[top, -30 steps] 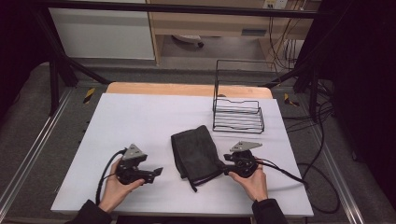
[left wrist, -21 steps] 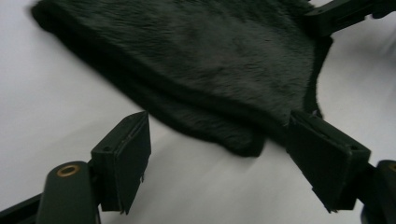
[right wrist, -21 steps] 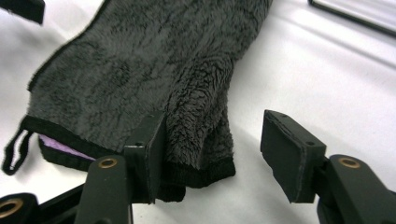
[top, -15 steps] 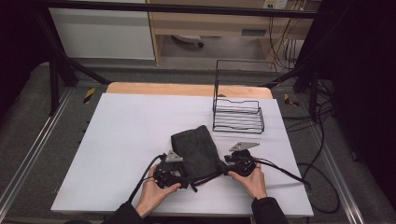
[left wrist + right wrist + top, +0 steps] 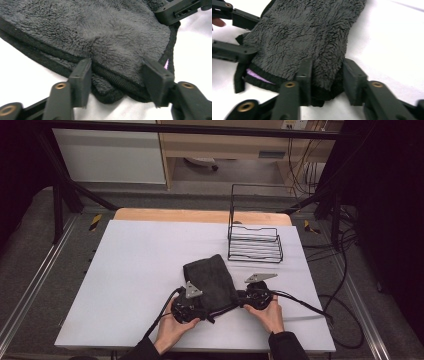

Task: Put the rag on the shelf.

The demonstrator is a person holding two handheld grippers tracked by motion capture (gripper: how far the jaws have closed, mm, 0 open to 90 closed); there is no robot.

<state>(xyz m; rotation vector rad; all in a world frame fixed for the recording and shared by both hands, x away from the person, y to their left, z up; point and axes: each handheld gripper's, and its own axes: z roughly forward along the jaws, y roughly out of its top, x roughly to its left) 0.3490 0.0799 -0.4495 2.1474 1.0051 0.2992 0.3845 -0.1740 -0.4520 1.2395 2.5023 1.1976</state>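
Both grippers (image 5: 200,306) (image 5: 239,298) low, facing inward, fingers just closing.

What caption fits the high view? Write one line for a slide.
Both grippers, left and right, close on the near edge of a folded dark fleece cloth.

No readable text, labels, or numbers

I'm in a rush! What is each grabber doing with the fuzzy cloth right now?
Left gripper: jaws just closing around the dark fleece cloth, not yet pinching.
Right gripper: jaws just closing, pinching its corner.
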